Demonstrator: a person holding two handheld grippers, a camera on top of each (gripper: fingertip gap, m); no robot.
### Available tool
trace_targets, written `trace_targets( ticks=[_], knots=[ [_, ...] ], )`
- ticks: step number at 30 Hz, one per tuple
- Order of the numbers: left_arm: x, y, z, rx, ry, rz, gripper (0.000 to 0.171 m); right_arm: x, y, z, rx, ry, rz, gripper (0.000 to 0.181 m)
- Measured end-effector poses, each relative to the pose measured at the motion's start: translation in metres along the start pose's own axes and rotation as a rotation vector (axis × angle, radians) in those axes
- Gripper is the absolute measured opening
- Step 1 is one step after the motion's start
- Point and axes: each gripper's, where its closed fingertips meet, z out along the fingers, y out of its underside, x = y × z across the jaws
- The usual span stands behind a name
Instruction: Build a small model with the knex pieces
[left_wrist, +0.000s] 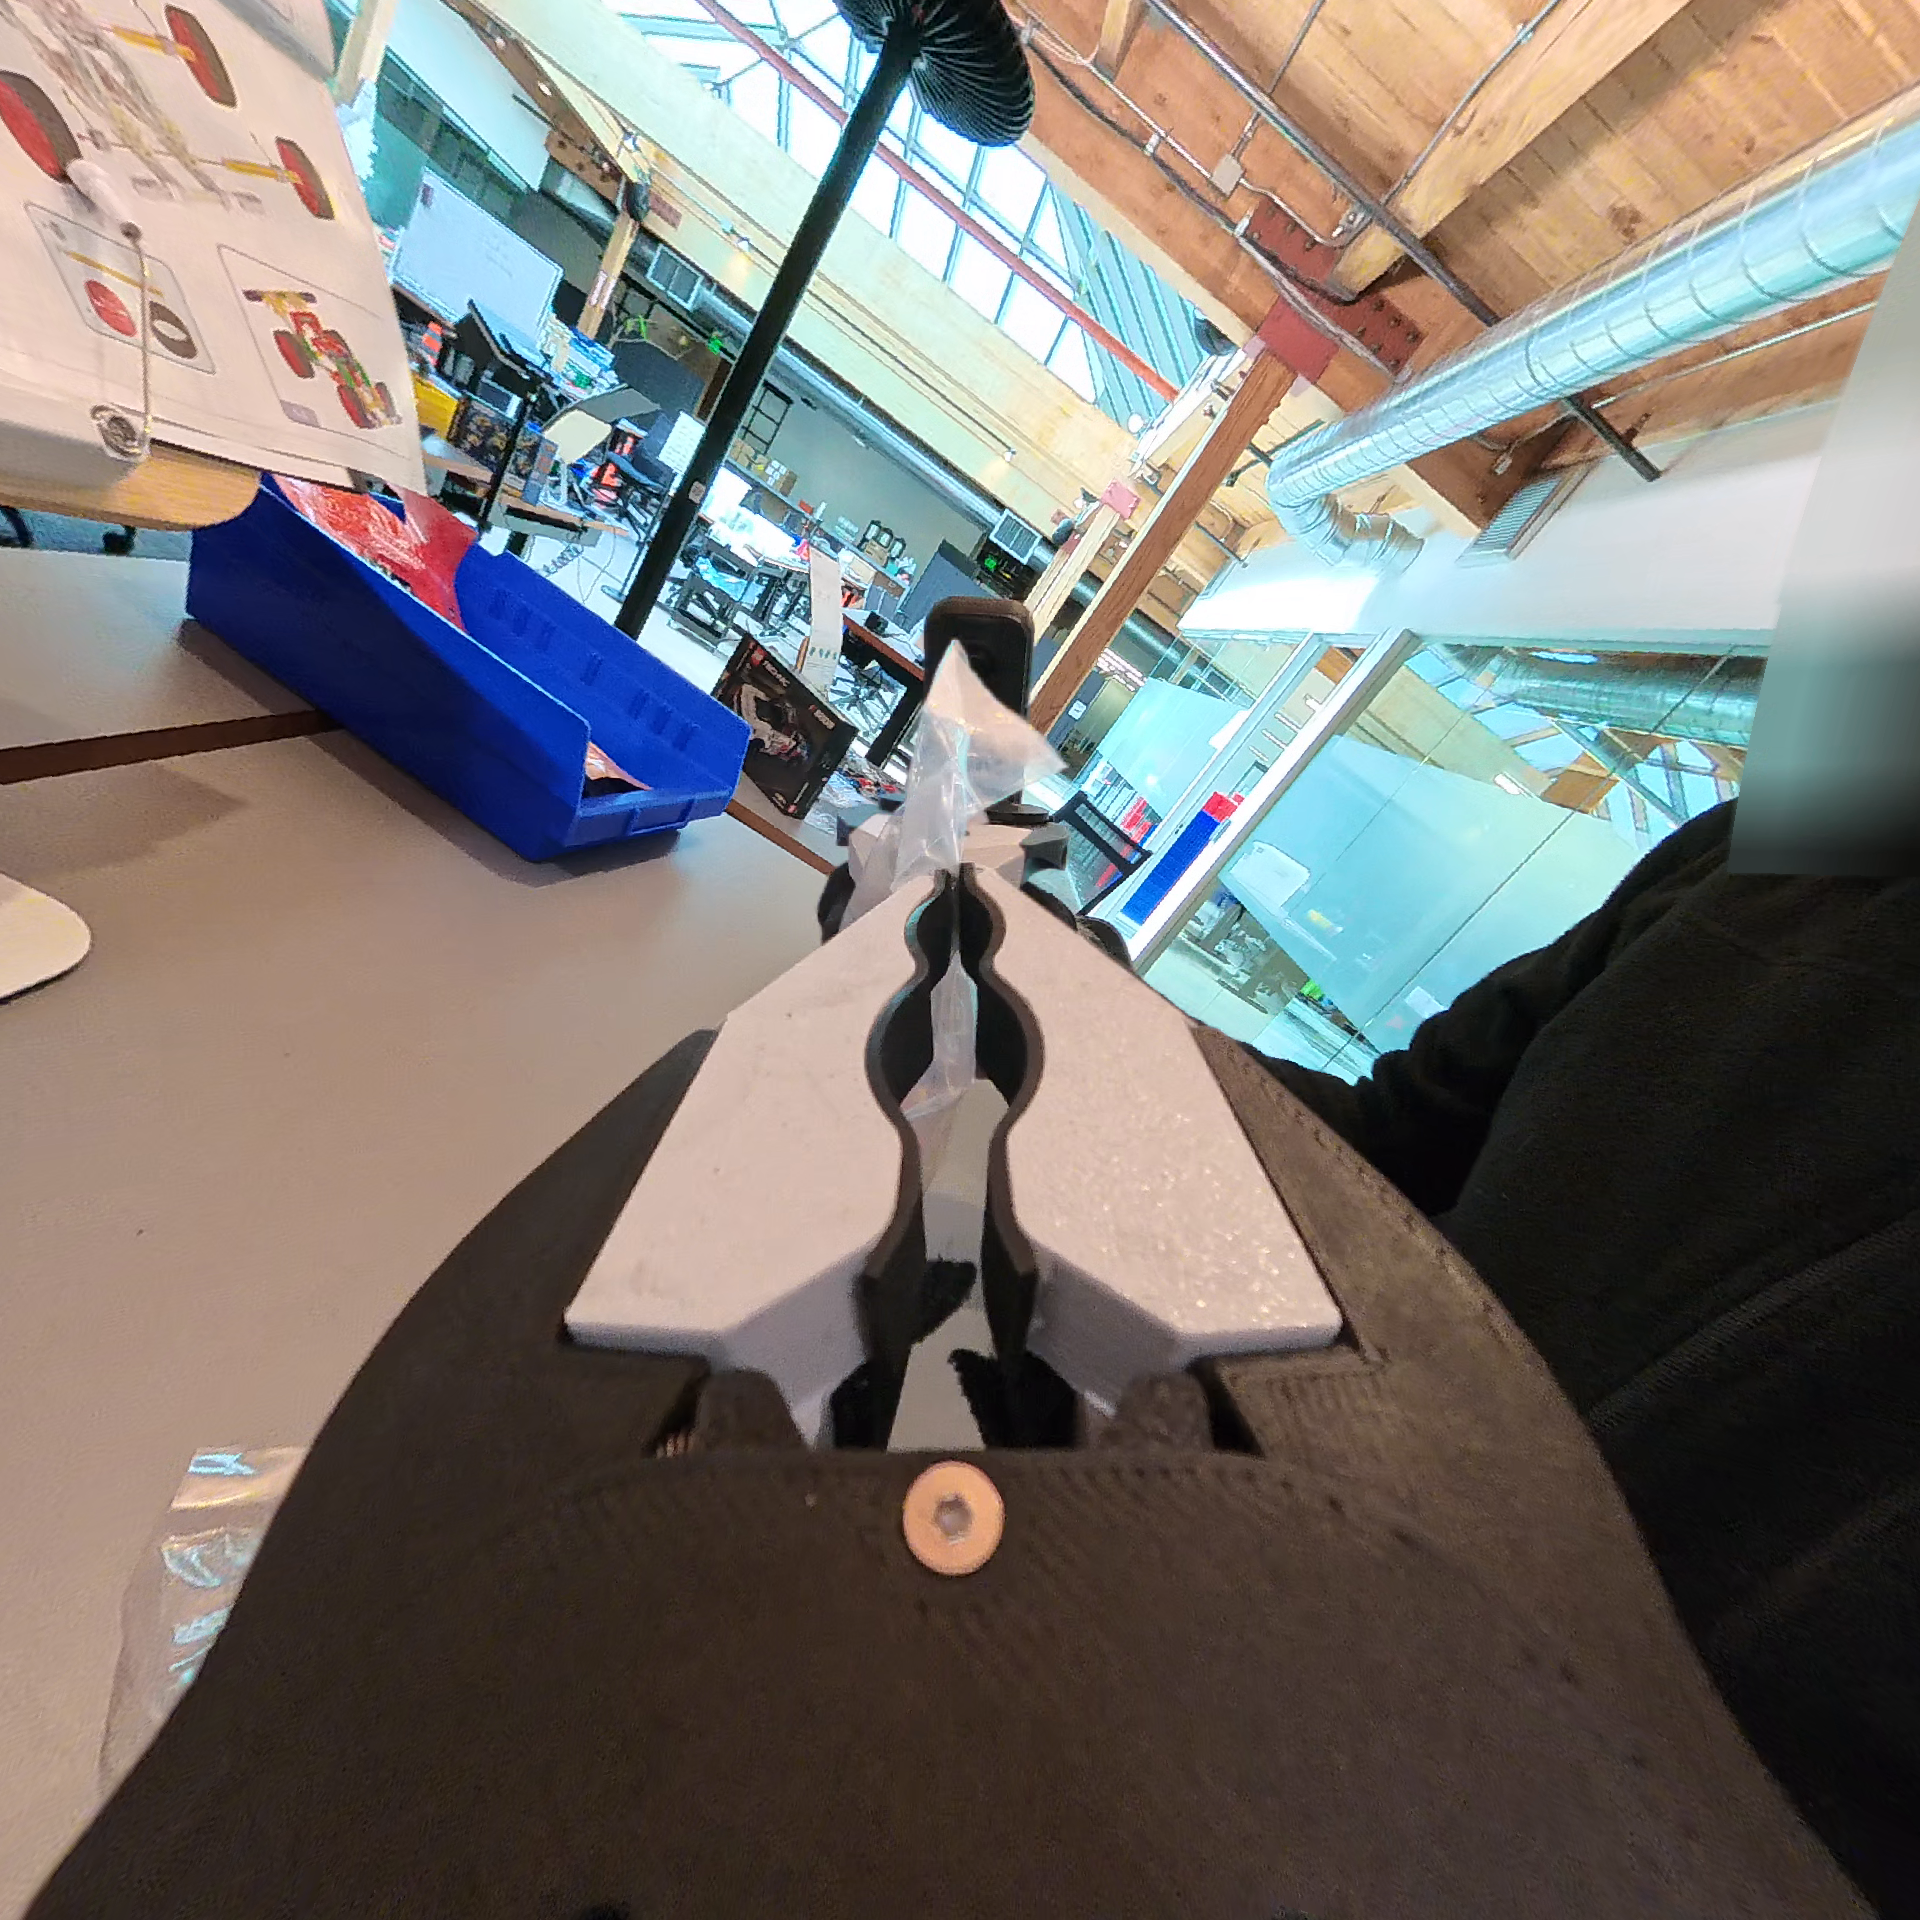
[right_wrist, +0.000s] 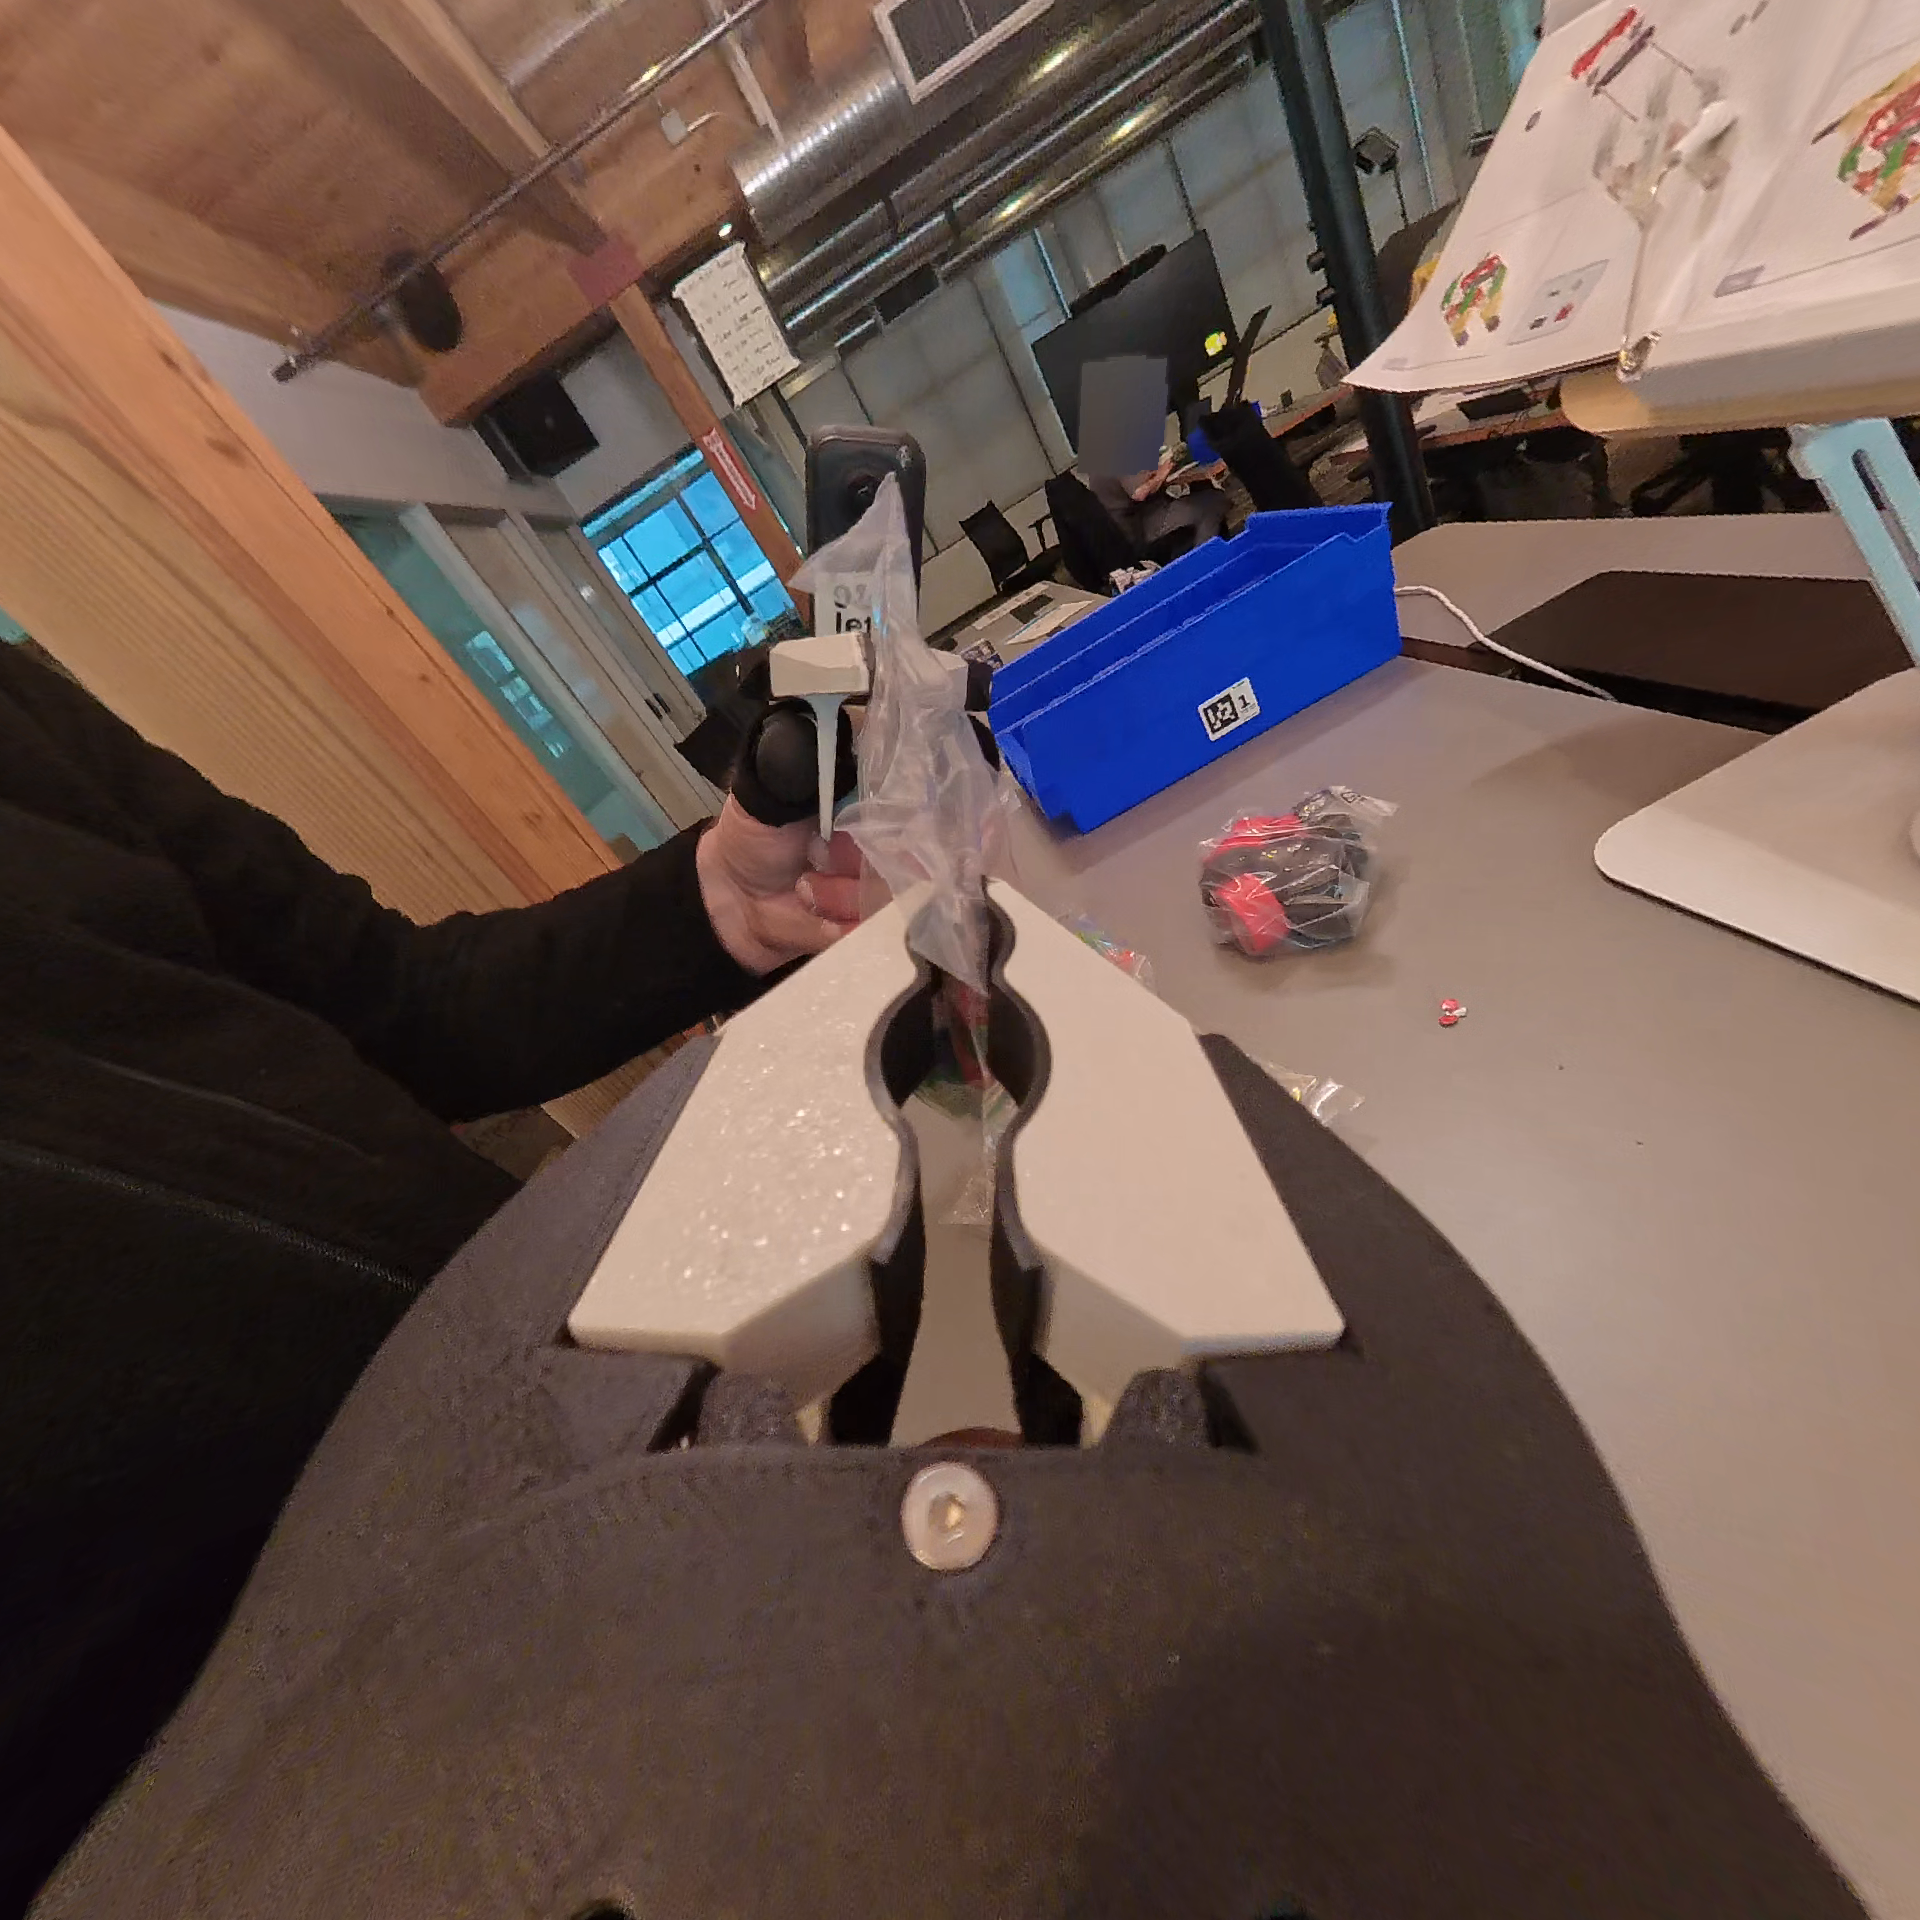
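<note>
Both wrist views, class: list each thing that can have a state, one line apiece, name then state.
Left gripper: shut on clear bag.
Right gripper: shut on clear bag.
Clear bag: held up off the table, pinched between both grippers.
Parts bag: lying on the table, not held.
Blue bin: upright on the table, open-topped.
Booklet: open on a stand.

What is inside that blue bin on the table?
In the left wrist view, the blue bin holds something red and crinkly, likely a bag or sheet. The bin's walls and an overhanging instruction sheet hide the rest. From the right wrist view, nothing inside shows.
</note>
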Motion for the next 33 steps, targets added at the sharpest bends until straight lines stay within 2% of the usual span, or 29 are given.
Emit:
trace_targets(
  ticks=[3,6,7,11,14,16,20,22,24,29,31,33],
  knots=[
    [-0.006,-0.002,-0.001,0.012,-0.033,0.016,0.001,0.002,-0.003,-0.001,0.035,-0.016,0.056,0.0],
    [-0.012,-0.016,-0.013,0.074,-0.058,0.052,0.019,0.001,-0.01,-0.004,0.069,-0.032,0.108,0.0],
    [-0.017,-0.018,-0.017,0.071,-0.074,0.054,0.03,0.001,-0.013,-0.006,0.083,-0.041,0.129,0.0],
    [-0.034,-0.001,-0.023,-0.053,-0.144,0.102,0.064,0.0,-0.022,-0.013,0.115,-0.088,0.197,0.0],
    [-0.043,0.016,-0.021,-0.164,-0.202,0.143,0.079,0.001,-0.017,-0.013,0.078,-0.081,0.221,0.0],
    [-0.058,0.023,-0.038,-0.234,-0.297,0.186,0.077,0.005,-0.01,-0.015,0.04,-0.051,0.23,0.0],
    [-0.106,0.017,-0.111,-0.289,-0.606,0.184,0.072,0.025,0.026,-0.027,-0.085,0.043,0.308,0.0],
    [-0.126,0.017,-0.146,-0.349,-0.752,0.212,0.076,0.032,0.047,-0.031,-0.143,0.051,0.379,0.0],
    [-0.143,0.02,-0.169,-0.399,-0.863,0.2,0.087,0.037,0.066,-0.032,-0.192,0.059,0.422,0.0],
    [-0.178,0.045,-0.184,-0.532,-0.943,0.188,0.105,0.035,0.08,-0.027,-0.23,0.023,0.5,0.0],
    [-0.19,0.059,-0.181,-0.568,-0.926,0.142,0.118,0.041,0.082,-0.027,-0.231,0.051,0.523,0.0],
    [-0.2,0.069,-0.176,-0.603,-0.915,0.136,0.124,0.051,0.089,-0.028,-0.247,0.1,0.538,0.0]
  ],
)
